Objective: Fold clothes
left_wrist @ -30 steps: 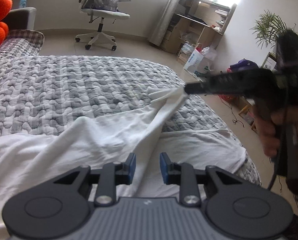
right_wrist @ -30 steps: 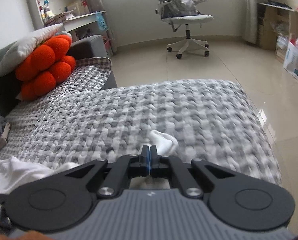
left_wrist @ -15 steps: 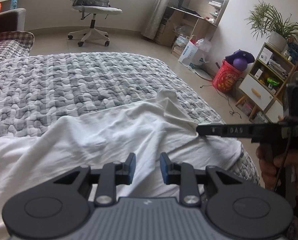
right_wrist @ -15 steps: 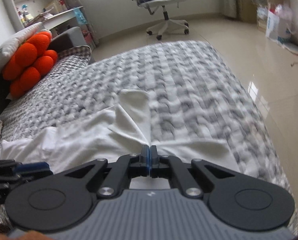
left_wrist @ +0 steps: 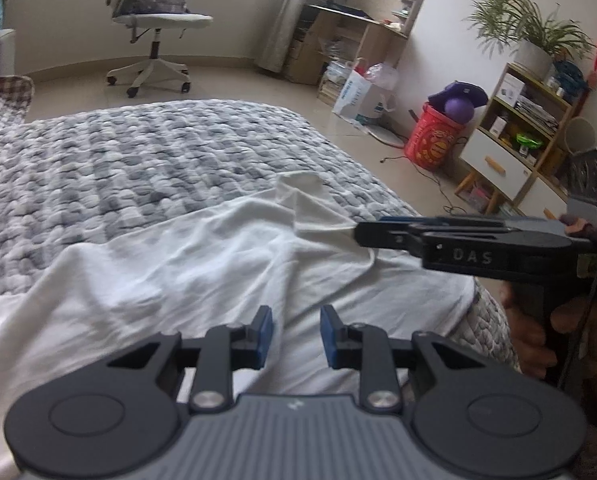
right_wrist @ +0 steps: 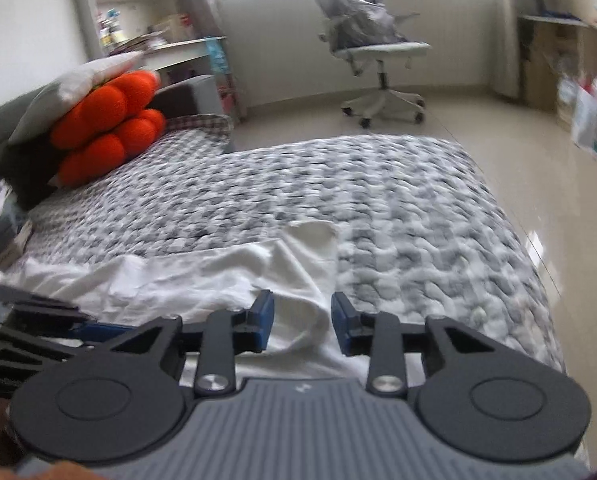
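A white garment [left_wrist: 178,272] lies spread and creased on the grey quilted bed [left_wrist: 138,160], one short sleeve [left_wrist: 302,192] pointing toward the far side. My left gripper [left_wrist: 296,336] hovers over the garment's near part, open, with nothing between its blue pads. From the right, my right gripper [left_wrist: 358,232] reaches level over the cloth near the sleeve. In the right wrist view its jaws [right_wrist: 302,322] are opening; a raised fold of the garment [right_wrist: 202,276] sits loose between the pads, which do not press on it. The sleeve [right_wrist: 312,236] lies flat just ahead.
A person's hand [left_wrist: 530,332] holds the right gripper's handle past the bed's right edge. An orange cushion [right_wrist: 106,132] and pillow rest at the bed's far left. An office chair [left_wrist: 154,20], a red bucket [left_wrist: 434,140] and a shelf unit [left_wrist: 514,148] stand on the tiled floor.
The right gripper carried the lifted sleeve down onto the bed, and its shut jaws have parted from the cloth. The left gripper drifted sideways over the garment, its jaws unchanged.
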